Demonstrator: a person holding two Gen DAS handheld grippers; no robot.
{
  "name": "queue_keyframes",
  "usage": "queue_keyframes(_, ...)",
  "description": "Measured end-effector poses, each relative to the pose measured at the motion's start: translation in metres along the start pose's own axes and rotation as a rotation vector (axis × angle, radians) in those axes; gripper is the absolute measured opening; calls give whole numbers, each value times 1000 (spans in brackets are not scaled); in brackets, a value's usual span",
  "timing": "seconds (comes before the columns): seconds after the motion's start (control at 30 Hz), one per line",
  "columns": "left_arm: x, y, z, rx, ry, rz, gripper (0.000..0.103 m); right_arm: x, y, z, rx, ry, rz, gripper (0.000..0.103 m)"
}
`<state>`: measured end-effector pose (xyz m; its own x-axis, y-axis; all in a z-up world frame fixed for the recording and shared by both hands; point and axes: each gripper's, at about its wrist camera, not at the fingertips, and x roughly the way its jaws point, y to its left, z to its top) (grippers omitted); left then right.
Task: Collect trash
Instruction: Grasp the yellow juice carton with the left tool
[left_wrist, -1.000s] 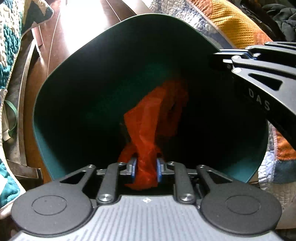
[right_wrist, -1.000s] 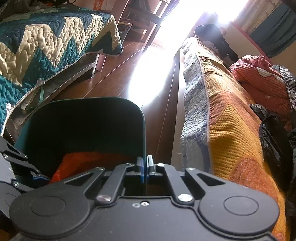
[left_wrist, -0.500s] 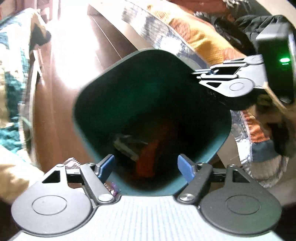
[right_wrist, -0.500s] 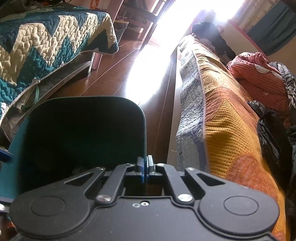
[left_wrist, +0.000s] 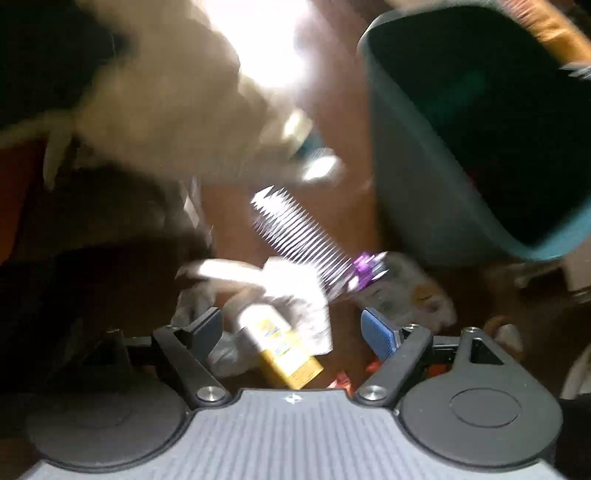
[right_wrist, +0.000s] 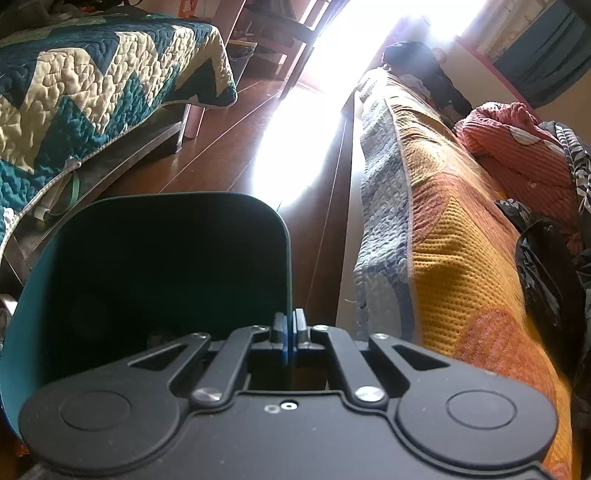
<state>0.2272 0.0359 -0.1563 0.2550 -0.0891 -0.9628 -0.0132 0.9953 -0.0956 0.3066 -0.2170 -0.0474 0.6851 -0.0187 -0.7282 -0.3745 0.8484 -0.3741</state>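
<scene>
My right gripper (right_wrist: 290, 328) is shut on the rim of a dark teal bin (right_wrist: 159, 266) and holds it tilted over the wood floor. The bin also shows at the upper right of the blurred left wrist view (left_wrist: 480, 122). My left gripper (left_wrist: 295, 332) is open and empty, low over a pile of trash on the floor. A white and yellow bottle (left_wrist: 280, 347) lies between its fingers. Crumpled white paper (left_wrist: 295, 284) and a silver and purple wrapper (left_wrist: 314, 236) lie just beyond.
A bed with a teal and cream zigzag quilt (right_wrist: 92, 81) stands on the left. A bed with an orange and grey quilt (right_wrist: 461, 221) and piled clothes (right_wrist: 517, 147) runs along the right. Bright glare falls on the wood floor (right_wrist: 229, 147) between them.
My left gripper let go of the orange plastic bag into the bin, opened, and swung down and left to the trash on the floor. The right gripper kept holding the bin.
</scene>
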Motion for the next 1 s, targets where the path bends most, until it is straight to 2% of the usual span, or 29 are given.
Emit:
queue_keyframes(0.2, 72, 15, -6, -169, 167, 14, 82, -3, 5, 2, -10, -8, 8, 3)
queue_keyframes(0.37, 123, 12, -18, -220, 250, 68, 82, -5, 8, 3, -21, -14, 19, 3)
queue_keyframes(0.6, 160, 3, -33, -187, 281, 132, 82, -5, 9, 1, -38, -14, 2, 3)
queue_keyframes(0.7, 167, -3, -39, -131, 288, 155, 81, -6, 9, 1, -33, -12, 9, 3)
queue_keyframes(0.73, 168, -5, -40, -116, 295, 166, 80, -6, 9, 2, -33, -11, 10, 3)
queue_keyframes(0.77, 169, -6, -42, -100, 301, 175, 72, -6, 9, 2, -34, -12, 9, 3)
queue_keyframes(1.0, 161, -2, -48, -113, 296, 177, 62, -6, 12, 1, -42, -14, 3, 3)
